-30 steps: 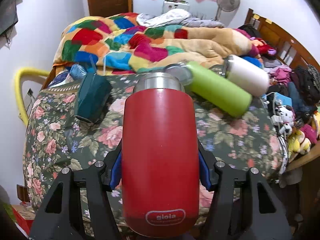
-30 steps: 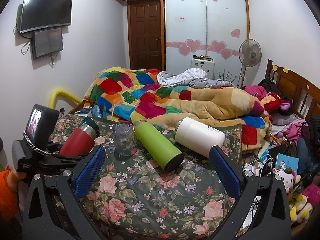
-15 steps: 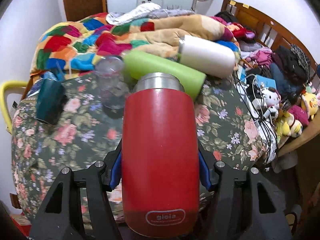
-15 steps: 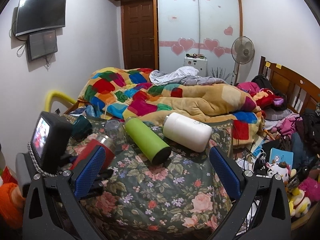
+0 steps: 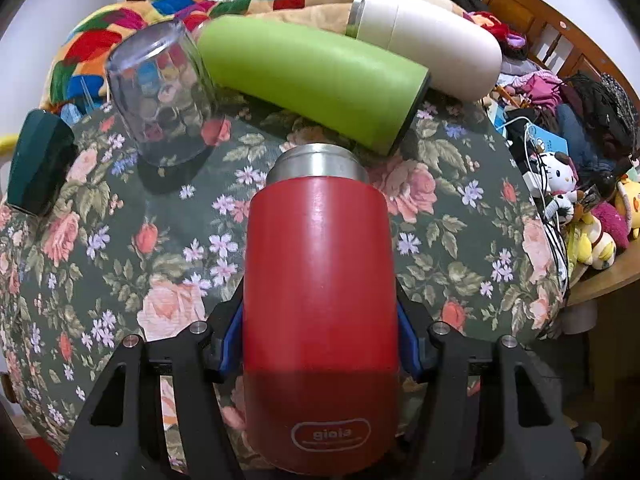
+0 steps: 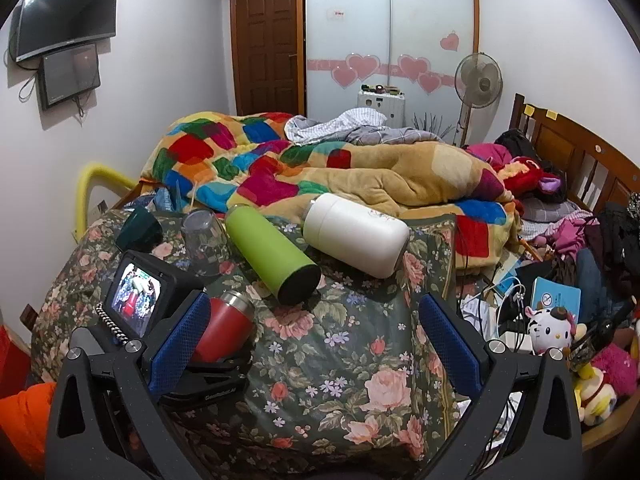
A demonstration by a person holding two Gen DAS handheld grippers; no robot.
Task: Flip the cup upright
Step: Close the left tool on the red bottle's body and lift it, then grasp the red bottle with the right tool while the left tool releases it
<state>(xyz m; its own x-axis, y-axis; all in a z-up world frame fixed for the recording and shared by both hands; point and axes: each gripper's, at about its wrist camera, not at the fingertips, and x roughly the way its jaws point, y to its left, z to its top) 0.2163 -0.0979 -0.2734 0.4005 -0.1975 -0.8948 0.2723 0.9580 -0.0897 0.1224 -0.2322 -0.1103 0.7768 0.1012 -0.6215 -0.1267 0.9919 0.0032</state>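
My left gripper (image 5: 320, 344) is clamped on the red cup (image 5: 320, 320), blue pads pressed against both of its sides; the cup's steel rim points forward, away from the camera, over the floral cover (image 5: 460, 248). In the right wrist view the same red cup (image 6: 224, 330) is tilted, rim up and to the right, above the cover's near-left area. My right gripper (image 6: 312, 344) is spread wide with nothing between its fingers, hovering above the floral cover. Beyond the red cup, a green bottle (image 5: 316, 80) lies on its side, touching a white bottle (image 5: 432, 48), also on its side. A clear glass (image 5: 160, 96) stands inverted left of the green bottle, with a dark teal cup (image 5: 36, 168) farther left.
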